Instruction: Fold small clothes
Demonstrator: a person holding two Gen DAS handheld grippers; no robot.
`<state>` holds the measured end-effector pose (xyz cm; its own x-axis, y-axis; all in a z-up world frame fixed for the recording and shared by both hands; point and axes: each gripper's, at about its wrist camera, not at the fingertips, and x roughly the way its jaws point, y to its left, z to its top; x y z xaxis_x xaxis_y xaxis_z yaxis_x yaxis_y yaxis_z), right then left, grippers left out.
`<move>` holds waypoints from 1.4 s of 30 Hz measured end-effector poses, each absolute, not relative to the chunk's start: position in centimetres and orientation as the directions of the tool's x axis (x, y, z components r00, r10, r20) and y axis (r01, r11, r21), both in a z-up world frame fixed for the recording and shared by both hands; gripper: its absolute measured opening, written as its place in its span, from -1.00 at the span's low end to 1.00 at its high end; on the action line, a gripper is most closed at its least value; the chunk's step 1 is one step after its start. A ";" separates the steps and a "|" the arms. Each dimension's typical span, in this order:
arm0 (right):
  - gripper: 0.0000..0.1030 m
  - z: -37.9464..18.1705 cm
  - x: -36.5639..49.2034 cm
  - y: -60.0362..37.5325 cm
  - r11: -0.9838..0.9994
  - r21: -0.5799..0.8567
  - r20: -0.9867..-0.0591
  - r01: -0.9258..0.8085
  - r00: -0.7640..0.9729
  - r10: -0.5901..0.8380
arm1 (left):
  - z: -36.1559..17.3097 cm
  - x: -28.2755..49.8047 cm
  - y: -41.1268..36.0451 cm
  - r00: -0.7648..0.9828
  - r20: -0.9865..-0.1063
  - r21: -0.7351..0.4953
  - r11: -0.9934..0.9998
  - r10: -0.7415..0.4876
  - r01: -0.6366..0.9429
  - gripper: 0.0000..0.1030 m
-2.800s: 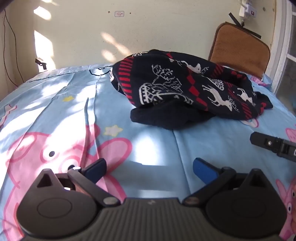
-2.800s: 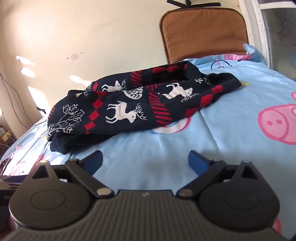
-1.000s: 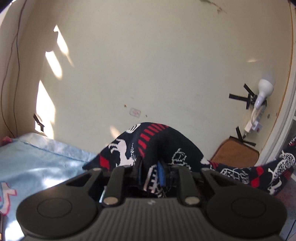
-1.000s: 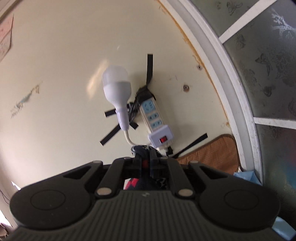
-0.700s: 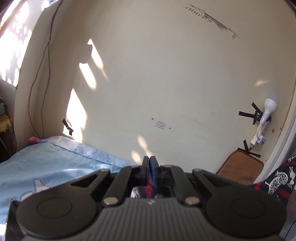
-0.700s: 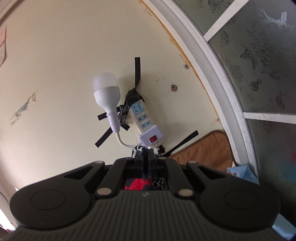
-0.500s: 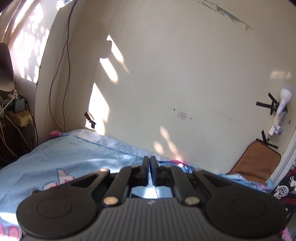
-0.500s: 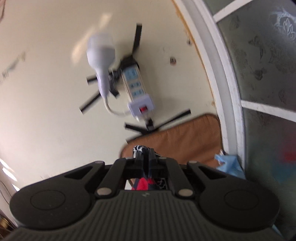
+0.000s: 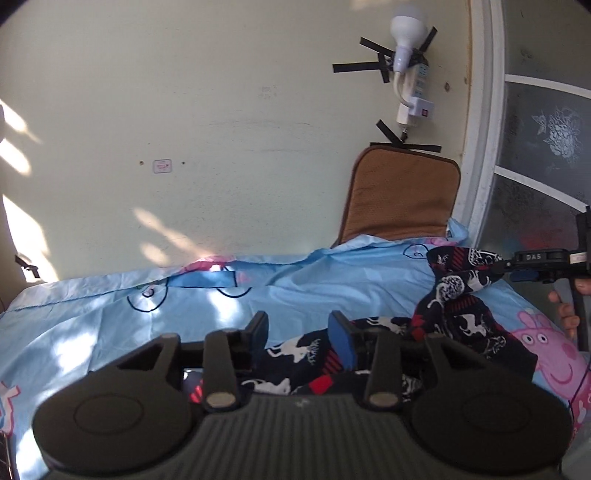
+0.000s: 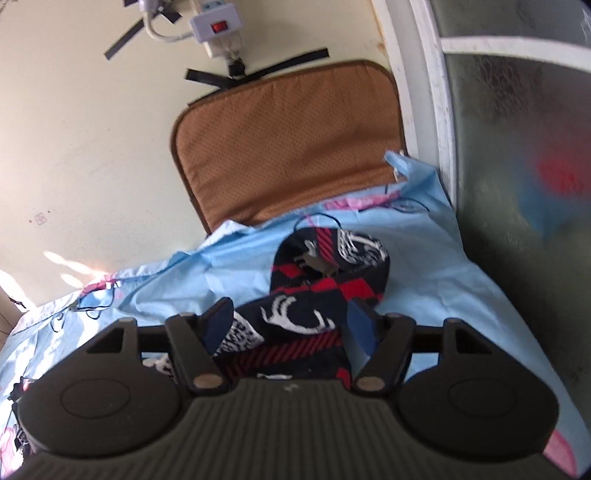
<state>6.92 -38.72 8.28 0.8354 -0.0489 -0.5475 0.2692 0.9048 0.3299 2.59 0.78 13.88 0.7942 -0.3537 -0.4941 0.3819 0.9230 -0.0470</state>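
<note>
The left tool [image 9: 299,334] has its blue-padded fingers spread apart, with a clear gap between them, and it holds nothing. It hangs low over the sweater [image 9: 454,321], whose near folds lie directly beneath and between the two pads. The right tool [image 10: 291,326] also stands with its fingers spread; a bunched part of the sweater [image 10: 325,280] fills the space between the pads, though whether the knit touches either pad is hard to tell from this angle. In the left wrist view the right tool [image 9: 517,271] appears at the far right edge, side-on, with a raised corner of the sweater against its tip and the person's right hand [image 9: 567,314] partly visible beneath it.

The sweater is a dark navy knit with white reindeer and red bands. It lies crumpled on the bed, draped from the raised corner at the right down toward the left tool.

The bed is covered by a light blue sheet [image 9: 155,314] printed with pink cartoon pigs, one of which [image 9: 550,350] shows just right of the sweater. Patches of sunlight fall on the sheet and on the cream wall [image 9: 221,110] behind it. A brown cushion [image 10: 288,147] leans upright against the wall at the head of the bed. Above it, a white power strip [image 9: 415,99] and a white bulb [image 9: 406,29] are fixed to the wall with strips of black tape. A frosted, flower-patterned window [image 9: 546,147] with a white frame stands to the right.
</note>
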 end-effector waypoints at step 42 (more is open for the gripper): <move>0.31 -1.1 -5.5 -26.6 0.860 0.508 -0.440 -0.037 0.848 0.296 | 7.6 7.5 -12.7 0.690 -0.657 0.357 0.681 -0.305 0.640 -0.75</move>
